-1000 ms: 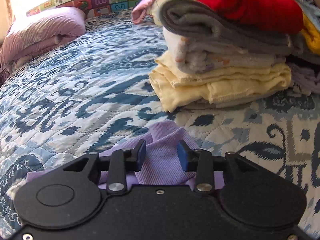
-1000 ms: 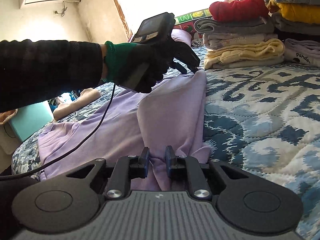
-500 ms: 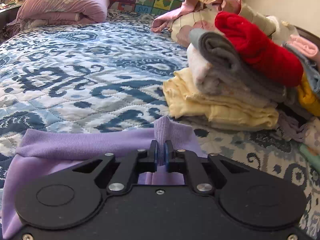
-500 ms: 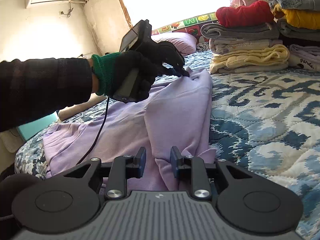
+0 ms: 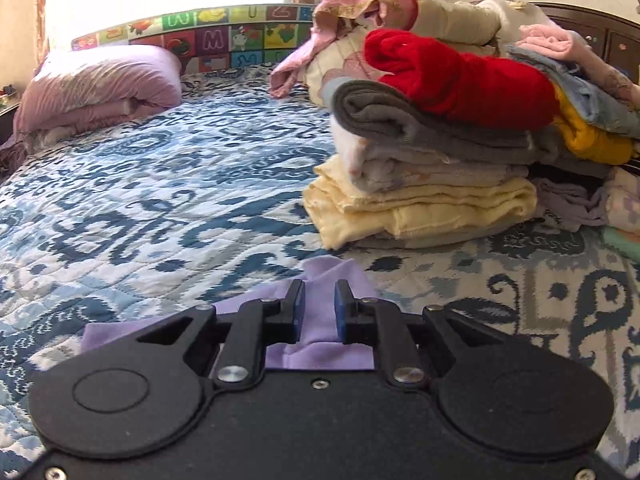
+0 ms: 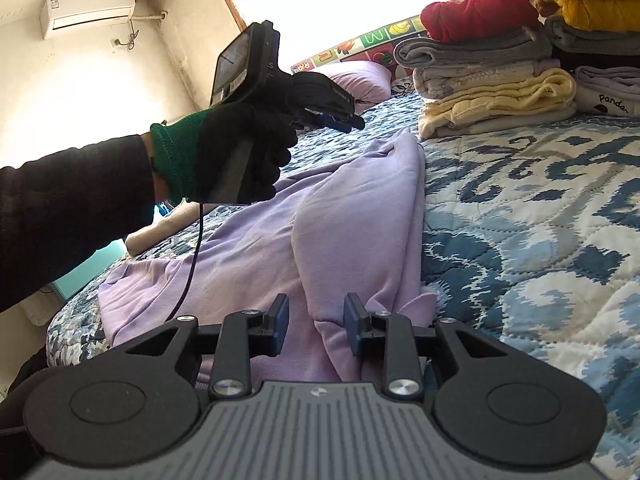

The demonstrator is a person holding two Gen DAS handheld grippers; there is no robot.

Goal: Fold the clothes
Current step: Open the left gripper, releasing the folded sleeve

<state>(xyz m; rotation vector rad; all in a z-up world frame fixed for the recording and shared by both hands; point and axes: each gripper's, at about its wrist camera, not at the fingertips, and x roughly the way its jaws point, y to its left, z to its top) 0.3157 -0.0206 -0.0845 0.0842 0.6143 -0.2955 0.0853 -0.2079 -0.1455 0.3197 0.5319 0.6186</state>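
Opening both jaws over the lilac garment (image 6: pixel 352 216) on the bed (image 6: pixel 540 248); fabric lies loose between each pair.

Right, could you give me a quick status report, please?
Left tool opening over lavender garment's far end. Right tool opening, near fold loose between jaws. Folded stack stands clear.

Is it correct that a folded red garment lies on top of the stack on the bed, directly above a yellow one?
Not quite. In the right wrist view the red garment does top the stack, but directly under it lies a grey garment. The pale yellow one is at the bottom.
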